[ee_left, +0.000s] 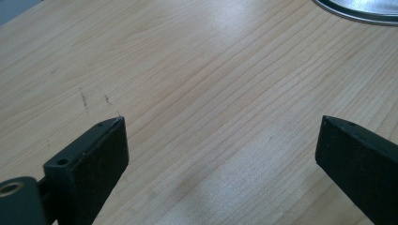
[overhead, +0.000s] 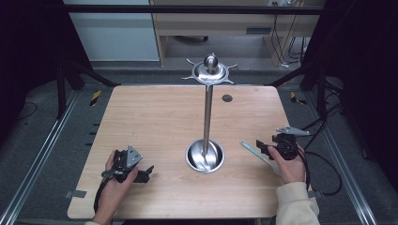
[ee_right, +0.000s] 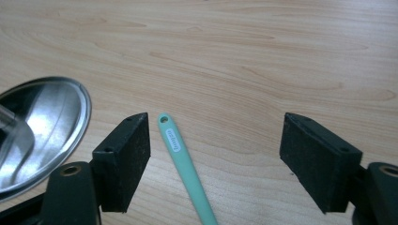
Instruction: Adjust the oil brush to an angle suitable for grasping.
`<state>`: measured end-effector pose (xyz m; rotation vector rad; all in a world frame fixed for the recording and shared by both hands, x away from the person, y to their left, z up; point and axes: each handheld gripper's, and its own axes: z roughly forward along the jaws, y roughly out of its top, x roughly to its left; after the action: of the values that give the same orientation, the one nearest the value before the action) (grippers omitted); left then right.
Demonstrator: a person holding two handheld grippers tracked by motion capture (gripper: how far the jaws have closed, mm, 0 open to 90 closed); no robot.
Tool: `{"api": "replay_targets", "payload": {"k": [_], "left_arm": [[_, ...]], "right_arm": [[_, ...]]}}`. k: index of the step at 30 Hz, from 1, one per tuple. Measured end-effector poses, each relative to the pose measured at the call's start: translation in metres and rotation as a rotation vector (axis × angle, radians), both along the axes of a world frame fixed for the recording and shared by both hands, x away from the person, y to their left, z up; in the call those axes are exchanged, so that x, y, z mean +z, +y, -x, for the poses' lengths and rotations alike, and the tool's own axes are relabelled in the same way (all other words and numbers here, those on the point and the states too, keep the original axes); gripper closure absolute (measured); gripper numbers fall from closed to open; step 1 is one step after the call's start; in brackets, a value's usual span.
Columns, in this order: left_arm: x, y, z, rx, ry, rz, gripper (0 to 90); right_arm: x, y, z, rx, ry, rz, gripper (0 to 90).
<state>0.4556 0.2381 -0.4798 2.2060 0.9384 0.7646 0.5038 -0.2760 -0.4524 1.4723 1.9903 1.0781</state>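
Observation:
A metal stand rises from a round steel base (overhead: 205, 156) at the table's middle, its pole (overhead: 207, 115) topped by a hooked disc with a ball (overhead: 210, 65). A pale green utensil handle (overhead: 256, 153) lies on the wood right of the base. In the right gripper view that green handle (ee_right: 185, 166) lies between the jaws, nearer the left one, untouched. My right gripper (ee_right: 216, 140) is open just above it; in the high view the right gripper (overhead: 265, 147) sits at the table's right. My left gripper (overhead: 145, 173) rests open at the front left, over bare wood (ee_left: 220, 136).
The wooden table (overhead: 155, 117) has a small dark hole (overhead: 227, 98) near its far edge. The base's rim (ee_left: 361, 11) shows at the top right of the left gripper view, and the base (ee_right: 42, 126) at the left of the right gripper view. Dark frame posts flank the table.

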Motion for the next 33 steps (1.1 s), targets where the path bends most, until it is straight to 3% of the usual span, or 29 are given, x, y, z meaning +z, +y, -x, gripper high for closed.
{"api": "replay_targets", "payload": {"k": [6,18,21,25,28,33], "left_arm": [[0.003,0.004,0.003,0.009,-0.008,0.019,2.6],[0.004,0.008,0.005,0.018,-0.003,0.039,2.7],[0.004,0.008,0.005,0.021,-0.005,0.048,2.7],[0.003,0.008,0.004,0.018,0.000,0.050,2.7],[0.002,0.008,0.002,0.013,0.003,0.049,2.7],[0.003,0.008,0.003,0.012,0.003,0.040,2.7]], "right_arm": [[0.000,0.017,0.001,0.089,-0.006,0.094,37.0],[-0.004,0.051,0.004,0.288,0.019,0.213,58.9],[-0.006,0.057,0.005,0.309,0.030,0.246,66.3],[-0.004,0.062,0.005,0.326,0.035,0.246,71.7],[0.002,0.067,-0.007,0.337,0.019,0.314,77.2],[0.000,0.064,-0.030,0.294,0.055,0.297,85.7]]}}
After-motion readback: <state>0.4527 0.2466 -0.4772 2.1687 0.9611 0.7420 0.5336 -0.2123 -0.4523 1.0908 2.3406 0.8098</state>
